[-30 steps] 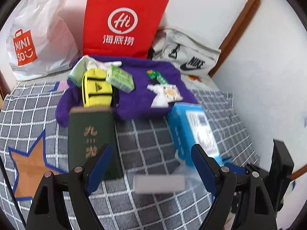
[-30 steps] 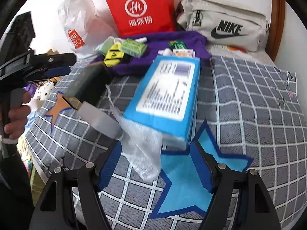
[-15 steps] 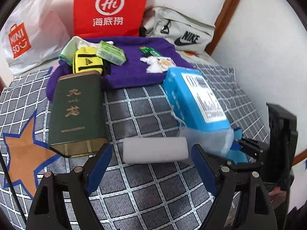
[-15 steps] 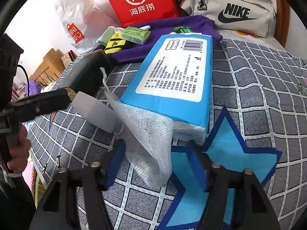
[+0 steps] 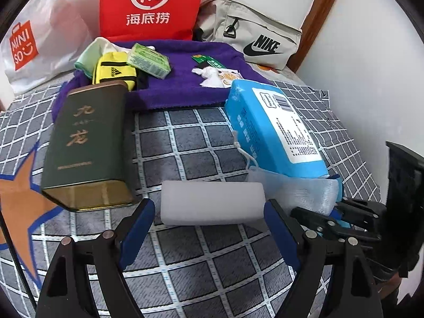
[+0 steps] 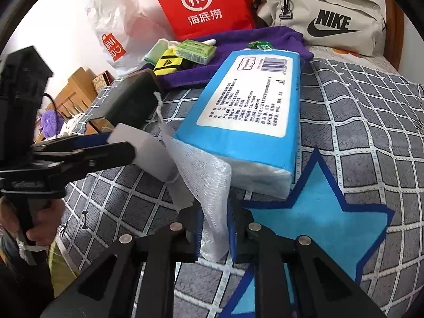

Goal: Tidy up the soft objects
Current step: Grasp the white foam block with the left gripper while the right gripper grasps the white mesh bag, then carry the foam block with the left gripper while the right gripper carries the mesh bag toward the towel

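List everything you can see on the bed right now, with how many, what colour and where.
foam block: one, white, bedspread, between the open left fingers
mesh bag: one, white, beside the tissue pack, between the closing right jaws
tissue pack: one, blue, right of centre
tin: one, dark green, lying left
towel: one, purple, behind
pouch: one, yellow, on the towel
small packet: one, green, on the towel
paper bag: one, red, at the wall
plastic bag: one, white, far left
sling bag: one, beige, far right
left gripper: open
right gripper: closing on the mesh bag
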Tool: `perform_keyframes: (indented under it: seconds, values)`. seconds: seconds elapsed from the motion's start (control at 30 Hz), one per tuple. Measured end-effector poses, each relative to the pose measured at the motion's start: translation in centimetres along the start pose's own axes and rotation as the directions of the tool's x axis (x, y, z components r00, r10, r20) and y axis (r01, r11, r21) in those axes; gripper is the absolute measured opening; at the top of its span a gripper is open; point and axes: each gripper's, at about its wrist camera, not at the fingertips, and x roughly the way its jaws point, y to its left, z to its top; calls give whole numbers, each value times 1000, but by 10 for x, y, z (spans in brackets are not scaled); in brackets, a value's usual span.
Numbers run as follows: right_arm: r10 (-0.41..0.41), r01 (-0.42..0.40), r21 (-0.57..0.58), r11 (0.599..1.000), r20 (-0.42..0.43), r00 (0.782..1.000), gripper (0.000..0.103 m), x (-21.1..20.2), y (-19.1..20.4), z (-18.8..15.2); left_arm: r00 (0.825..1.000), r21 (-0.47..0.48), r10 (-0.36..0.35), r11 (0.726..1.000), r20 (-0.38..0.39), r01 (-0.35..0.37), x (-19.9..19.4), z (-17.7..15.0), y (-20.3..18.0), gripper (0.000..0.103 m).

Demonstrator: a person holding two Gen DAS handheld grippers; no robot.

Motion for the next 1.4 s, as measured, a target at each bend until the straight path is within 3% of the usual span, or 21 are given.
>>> perform_keyframes:
  seconds: [0.33,0.43,0.47,0.53,0.57,0.63,0.67,0.8,1.17,1.4]
  values:
    - [-9,9,18,1000,6,1000,17,-12,-7,-12,998,-63,-54,997,16,55,12,0,4,84]
    - [19,-19,36,999,11,1000,32,-4,-8,-6,998,-47,-63,997,27,64,12,-2,5,82]
    - [21,-22,36,999,14,1000,42,0,-6,-4,997,-47,-65,997,33,67,12,-3,5,81]
    - [18,-18,20,1000,25,1000,43,5,-1,-2,996,-65,-80,994,43,83,9,-5,9,78]
    - [14,-14,16,1000,27,1000,39,8,1,-2,995,-73,-88,993,44,91,7,-6,11,78]
    - [28,-29,17,999,25,999,13,12,4,-3,994,-83,-95,992,47,98,3,-9,15,77]
    - [33,-34,10,999,20,999,6,13,5,-4,994,-87,-96,991,50,100,0,-11,17,77]
    - [8,-8,-25,1000,27,1000,6,8,12,-11,993,-99,-90,990,71,96,-14,-19,23,76]
    - [-20,19,39,999,20,1000,6,-18,-9,-40,997,-194,-9,981,74,23,-38,-46,51,76]
    - [-38,35,43,998,74,997,5,-52,-12,-46,993,-206,8,978,118,17,-61,-48,47,76]
